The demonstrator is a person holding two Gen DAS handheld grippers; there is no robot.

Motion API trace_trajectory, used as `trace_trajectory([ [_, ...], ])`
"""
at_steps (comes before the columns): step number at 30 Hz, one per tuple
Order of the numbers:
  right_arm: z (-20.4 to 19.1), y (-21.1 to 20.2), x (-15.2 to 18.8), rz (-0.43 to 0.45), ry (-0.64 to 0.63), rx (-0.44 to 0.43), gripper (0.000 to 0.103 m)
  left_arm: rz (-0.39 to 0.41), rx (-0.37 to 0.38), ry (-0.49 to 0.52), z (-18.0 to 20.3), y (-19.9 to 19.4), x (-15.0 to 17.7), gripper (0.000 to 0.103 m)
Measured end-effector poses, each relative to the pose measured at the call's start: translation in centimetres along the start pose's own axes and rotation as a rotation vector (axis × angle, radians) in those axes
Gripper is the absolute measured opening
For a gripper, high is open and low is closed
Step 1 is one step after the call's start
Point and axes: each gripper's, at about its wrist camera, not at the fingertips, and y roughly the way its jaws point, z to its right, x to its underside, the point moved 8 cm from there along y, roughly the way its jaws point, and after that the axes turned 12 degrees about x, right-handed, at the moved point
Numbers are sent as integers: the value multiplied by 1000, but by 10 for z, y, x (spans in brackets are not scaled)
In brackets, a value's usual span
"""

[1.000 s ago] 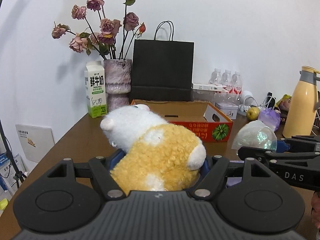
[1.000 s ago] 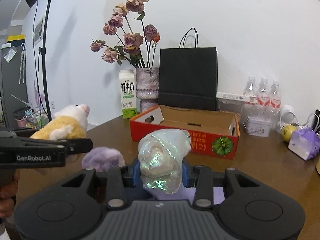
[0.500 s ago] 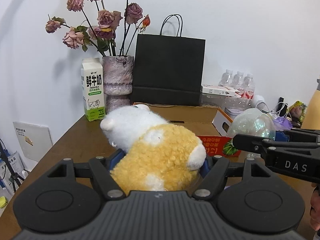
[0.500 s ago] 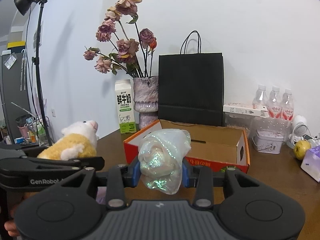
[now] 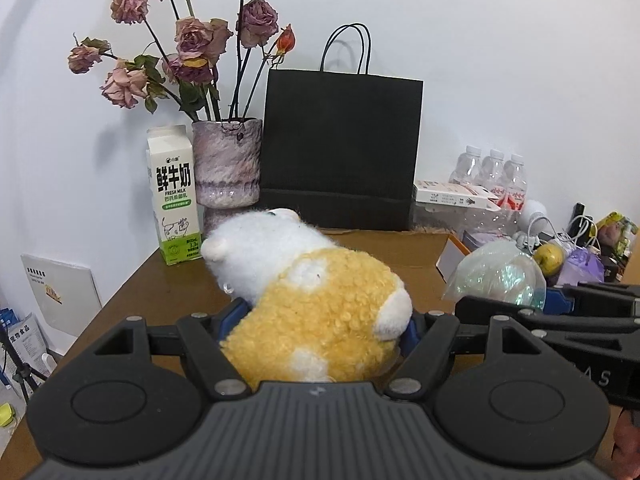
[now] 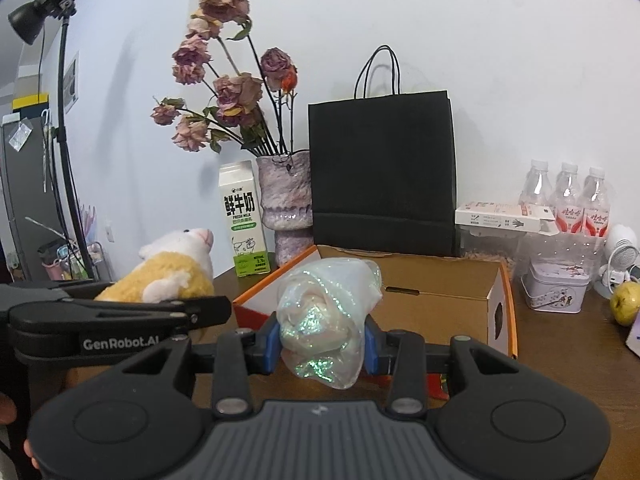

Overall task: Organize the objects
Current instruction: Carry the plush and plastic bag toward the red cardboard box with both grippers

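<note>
My left gripper (image 5: 320, 320) is shut on a yellow and white plush hamster (image 5: 316, 304), held above the brown table, just short of the open orange cardboard box (image 5: 400, 248). The hamster also shows in the right wrist view (image 6: 168, 276). My right gripper (image 6: 322, 340) is shut on a shiny iridescent wrapped bundle (image 6: 324, 320), held near the front edge of the box (image 6: 440, 300). The bundle also shows at the right of the left wrist view (image 5: 496, 276). The two grippers are side by side.
Behind the box stand a black paper bag (image 6: 382, 168), a vase of dried roses (image 6: 285, 200) and a milk carton (image 6: 243, 220). At the right are water bottles (image 6: 568, 196), a white tin (image 6: 556, 292) and a yellow-green fruit (image 6: 624, 298).
Both grippers have moved forward and closer to the box with their loads. The purple plush seen one second ago by the right gripper is out of view.
</note>
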Motion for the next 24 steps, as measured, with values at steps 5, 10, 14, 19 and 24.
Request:
trace_trajectory([
  [5, 8, 21, -8, -6, 13, -5, 38, -5, -8, 11, 1, 22, -17, 74],
  [10, 17, 44, -13, -23, 24, 0, 38, -26, -21, 19, 1, 47, -28, 74],
  [14, 25, 62, -17, -33, 37, 10, 38, -54, -30, 34, 3, 67, -31, 74],
  [19, 36, 84, -21, -39, 55, 22, 38, -80, -51, 55, 3, 91, -34, 74],
  [24, 45, 105, -21, -47, 58, 46, 38, -109, -61, 62, -1, 115, -36, 74],
])
